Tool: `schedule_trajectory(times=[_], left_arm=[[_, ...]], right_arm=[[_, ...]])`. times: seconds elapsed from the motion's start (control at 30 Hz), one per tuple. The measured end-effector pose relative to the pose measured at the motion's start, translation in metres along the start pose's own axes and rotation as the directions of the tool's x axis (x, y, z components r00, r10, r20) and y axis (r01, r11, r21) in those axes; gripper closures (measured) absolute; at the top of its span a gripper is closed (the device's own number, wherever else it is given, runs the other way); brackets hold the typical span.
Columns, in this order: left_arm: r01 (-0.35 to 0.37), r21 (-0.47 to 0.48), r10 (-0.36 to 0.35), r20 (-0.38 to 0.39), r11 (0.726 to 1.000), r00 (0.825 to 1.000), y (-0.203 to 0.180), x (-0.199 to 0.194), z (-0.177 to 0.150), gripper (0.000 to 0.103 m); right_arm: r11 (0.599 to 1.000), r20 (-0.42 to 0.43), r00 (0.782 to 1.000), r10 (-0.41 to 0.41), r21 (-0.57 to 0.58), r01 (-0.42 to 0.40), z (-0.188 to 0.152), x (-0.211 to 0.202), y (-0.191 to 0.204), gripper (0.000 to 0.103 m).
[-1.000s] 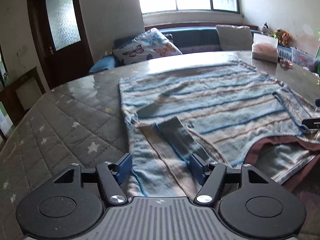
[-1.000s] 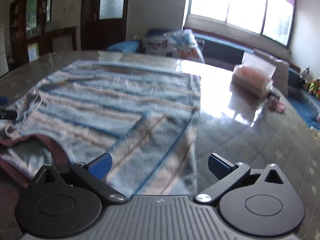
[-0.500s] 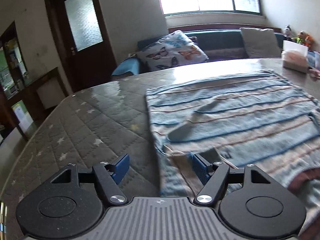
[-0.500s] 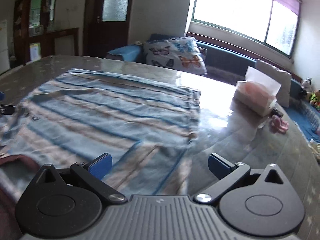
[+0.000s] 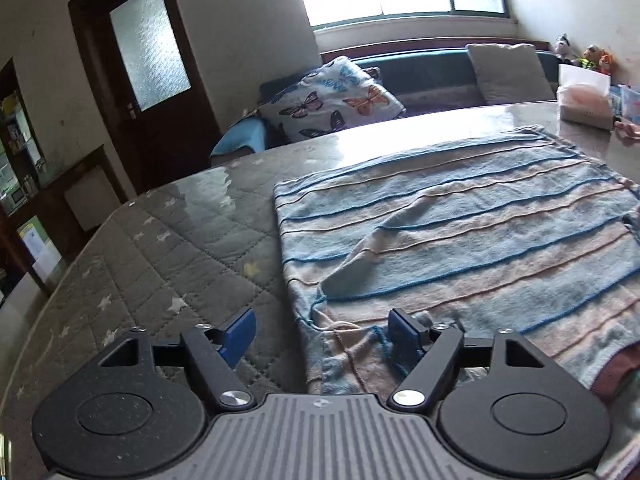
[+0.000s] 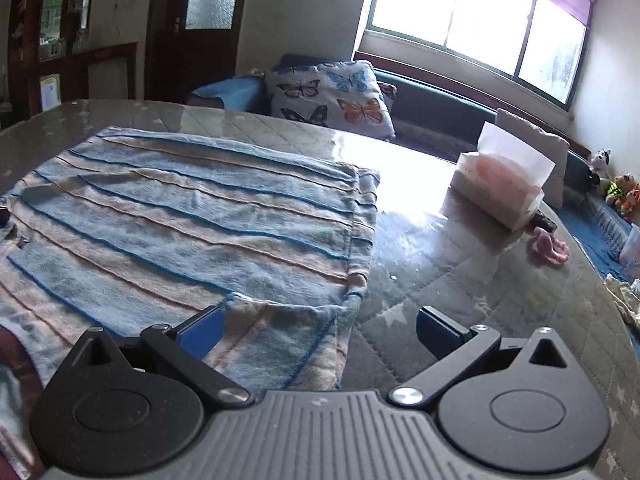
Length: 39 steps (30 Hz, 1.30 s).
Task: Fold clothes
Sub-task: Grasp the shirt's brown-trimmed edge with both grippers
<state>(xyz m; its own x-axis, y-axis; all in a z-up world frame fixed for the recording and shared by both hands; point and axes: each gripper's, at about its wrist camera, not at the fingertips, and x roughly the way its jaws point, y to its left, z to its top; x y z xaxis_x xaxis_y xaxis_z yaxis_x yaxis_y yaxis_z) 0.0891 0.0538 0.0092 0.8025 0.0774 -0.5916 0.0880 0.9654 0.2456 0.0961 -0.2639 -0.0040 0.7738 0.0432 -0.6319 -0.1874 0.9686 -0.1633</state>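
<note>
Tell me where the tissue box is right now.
The tissue box stands on the table, to the right of the striped garment in the right wrist view, with a small pink item beside it. In the left wrist view it sits at the far right edge.

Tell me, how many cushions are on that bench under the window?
2. A butterfly-print cushion leans at the bench's left end, and a plain pale cushion stands further right, behind the tissue box. More could be hidden beyond the frame.

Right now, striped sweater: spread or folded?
Mostly spread: the striped sweater lies flat on the quilted table cover, its sleeves folded in over the body. Near hem not in view.
</note>
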Motion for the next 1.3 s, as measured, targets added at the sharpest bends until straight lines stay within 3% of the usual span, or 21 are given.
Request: schedule_trajectory(times=[0.2,0.5,0.7,0.9,1.1,1.17,1.3], left_arm=[[0.01,0.066,-0.01,-0.002,0.998,1.0,-0.008,-0.012,-0.011,0.024],[0.077,0.162,-0.081,0.016,0.984,0.997,-0.013,-0.059,-0.038,0.02],[0.128,0.271,-0.14,0.026,0.954,0.99,-0.023,-0.09,-0.057,0.02],[0.191,0.381,-0.215,0.022,0.905,0.976,-0.032,-0.109,-0.072,0.02],[0.222,0.447,-0.249,0.002,0.866,0.968,-0.038,-0.102,-0.077,0.034],[0.236,0.455,-0.264,-0.002,0.859,0.965,-0.037,-0.097,-0.075,0.037],[0.293,0.446,-0.312,-0.032,0.846,0.95,-0.033,-0.087,-0.068,0.061]], right_arm=[[0.998,-0.011,1.0,0.028,-0.05,-0.029,-0.01,-0.007,0.012,0.0],[0.982,-0.021,0.994,0.105,-0.157,-0.107,-0.03,-0.048,0.029,0.0],[0.969,-0.037,0.99,0.135,-0.205,-0.139,-0.044,-0.071,0.034,0.0],[0.937,-0.066,0.972,0.227,-0.256,-0.237,-0.049,-0.099,0.04,0.005],[0.924,-0.118,0.959,0.259,-0.259,-0.281,-0.055,-0.089,0.041,0.021],[0.924,-0.12,0.955,0.271,-0.244,-0.293,-0.053,-0.086,0.038,0.03],[0.924,-0.127,0.948,0.29,-0.222,-0.312,-0.049,-0.082,0.035,0.046]])
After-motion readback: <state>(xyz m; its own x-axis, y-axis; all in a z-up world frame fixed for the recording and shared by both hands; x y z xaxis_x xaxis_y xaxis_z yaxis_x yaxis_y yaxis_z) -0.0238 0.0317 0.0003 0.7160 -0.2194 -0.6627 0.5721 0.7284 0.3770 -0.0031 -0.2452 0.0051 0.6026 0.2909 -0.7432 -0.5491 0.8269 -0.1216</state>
